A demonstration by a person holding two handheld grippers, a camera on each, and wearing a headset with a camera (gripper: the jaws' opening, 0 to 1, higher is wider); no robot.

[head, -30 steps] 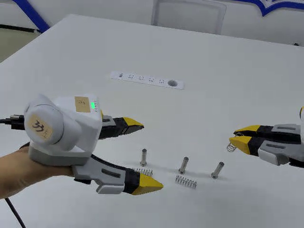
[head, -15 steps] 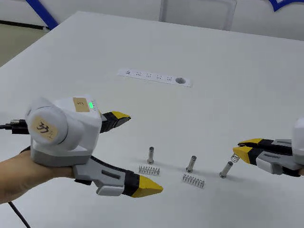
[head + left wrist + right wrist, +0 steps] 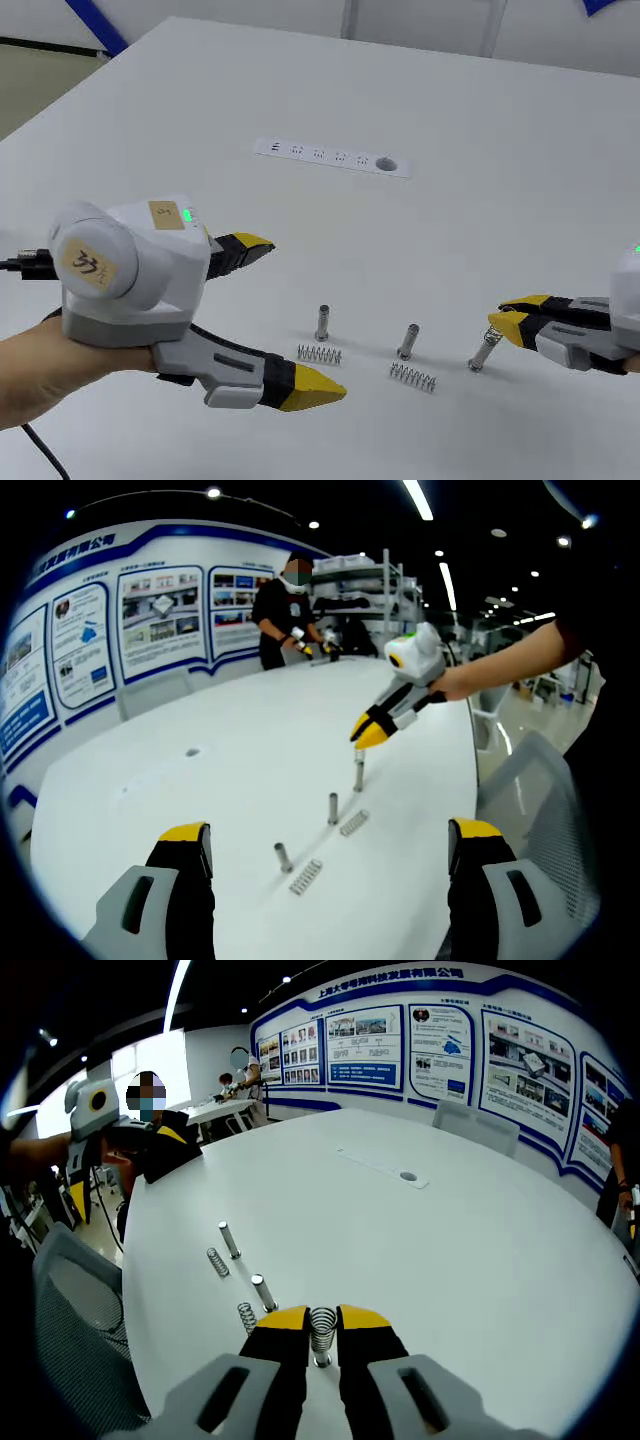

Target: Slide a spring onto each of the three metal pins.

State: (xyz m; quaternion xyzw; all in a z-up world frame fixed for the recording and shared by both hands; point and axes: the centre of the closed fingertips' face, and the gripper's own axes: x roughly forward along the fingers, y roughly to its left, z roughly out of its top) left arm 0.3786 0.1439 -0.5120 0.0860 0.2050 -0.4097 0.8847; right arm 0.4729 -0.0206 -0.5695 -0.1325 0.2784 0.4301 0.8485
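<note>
Three metal pins are standing in a row on the white table (image 3: 450, 230), and I am working at the right pin (image 3: 483, 351), which is leaning a little in the head view. I am pinching a small spring (image 3: 321, 1328) upright between the yellow tips of my right gripper (image 3: 321, 1312), with the jaws nearly closed and just the coil between them. The spring's lower end is sitting right at the top of that pin. I cannot tell whether it is over the tip yet.

The middle pin (image 3: 408, 340) and the left pin (image 3: 322, 322) are standing bare. A loose spring (image 3: 412, 377) is lying flat just in front of the middle pin. A second loose spring (image 3: 319, 354) is lying just in front of the left pin. Neither is touching its pin.

My left gripper (image 3: 306, 318) is hovering above the table to the left of the row. Its jaws are spread wide and gripping nothing, and its lower yellow tip is near the second loose spring.

Farther back, well apart from the pins, a white power strip (image 3: 333, 158) is lying flat on the table. In the left gripper view a person (image 3: 285, 610) is standing beyond the table's far end.
</note>
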